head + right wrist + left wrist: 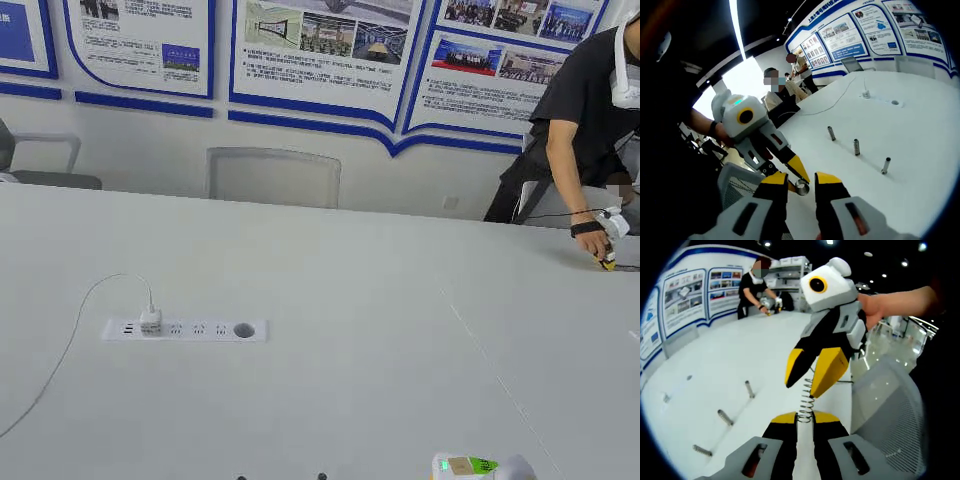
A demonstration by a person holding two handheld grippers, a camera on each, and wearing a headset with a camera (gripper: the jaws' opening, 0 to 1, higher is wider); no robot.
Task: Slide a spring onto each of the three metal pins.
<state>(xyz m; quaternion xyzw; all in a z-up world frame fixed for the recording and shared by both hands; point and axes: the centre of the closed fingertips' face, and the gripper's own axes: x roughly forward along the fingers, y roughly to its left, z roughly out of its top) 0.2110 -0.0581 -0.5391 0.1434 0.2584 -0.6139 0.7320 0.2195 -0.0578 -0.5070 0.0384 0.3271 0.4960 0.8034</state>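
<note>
While the left gripper point(805, 418) pinches a coiled grey spring point(807, 400), the right gripper point(802, 181) seems open.

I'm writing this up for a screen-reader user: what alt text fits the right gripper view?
The right tongs, yellow tips apart, flank a small spring held by the left tongs, which enter from the left. Beyond, on the white table, stand two sprung pins and one bare pin.
</note>
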